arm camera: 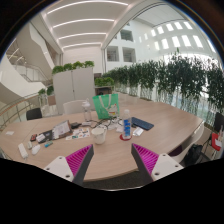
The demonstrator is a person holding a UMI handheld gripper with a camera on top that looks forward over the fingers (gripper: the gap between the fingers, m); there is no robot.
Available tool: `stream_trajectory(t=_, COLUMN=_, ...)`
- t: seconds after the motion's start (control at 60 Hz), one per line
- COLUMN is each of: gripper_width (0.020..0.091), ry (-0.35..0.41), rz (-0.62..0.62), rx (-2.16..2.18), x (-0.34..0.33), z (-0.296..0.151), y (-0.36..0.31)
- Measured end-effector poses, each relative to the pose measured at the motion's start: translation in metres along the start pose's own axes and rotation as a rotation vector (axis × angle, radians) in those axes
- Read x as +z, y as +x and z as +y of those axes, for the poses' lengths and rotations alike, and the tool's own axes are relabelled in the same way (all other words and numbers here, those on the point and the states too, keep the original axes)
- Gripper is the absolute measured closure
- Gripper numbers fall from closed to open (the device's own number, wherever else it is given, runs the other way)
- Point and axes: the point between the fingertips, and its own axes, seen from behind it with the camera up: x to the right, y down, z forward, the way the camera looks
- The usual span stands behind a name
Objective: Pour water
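A small bottle with a blue label [126,128] stands upright on the round wooden table [160,128], beyond my right finger. A white cup [99,135] sits just ahead of my fingers, slightly to the left of the bottle. My gripper [112,160] is held above the near part of the table, open, with only bare tabletop between its magenta pads [79,160]. Neither finger touches the cup or the bottle.
A green bag [106,106] stands behind the cup. Papers, a laptop and small clutter [55,133] spread over the left of the table. A dark flat item [143,125] lies right of the bottle. Chairs [75,107] ring the far side, and tall plants [170,85] line the right.
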Motion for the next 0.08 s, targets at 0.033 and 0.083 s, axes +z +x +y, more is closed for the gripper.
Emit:
stream_trajectory(t=0.033, gripper_width=0.0267, ry=0.005, rz=0.0, rx=-0.008, x=-0.014, z=0.0, y=-0.003)
stream_trajectory(t=0.083, gripper_width=0.0268, ry=0.013, rz=0.004, rx=-0.022, x=-0.034, z=-0.001, y=-0.01)
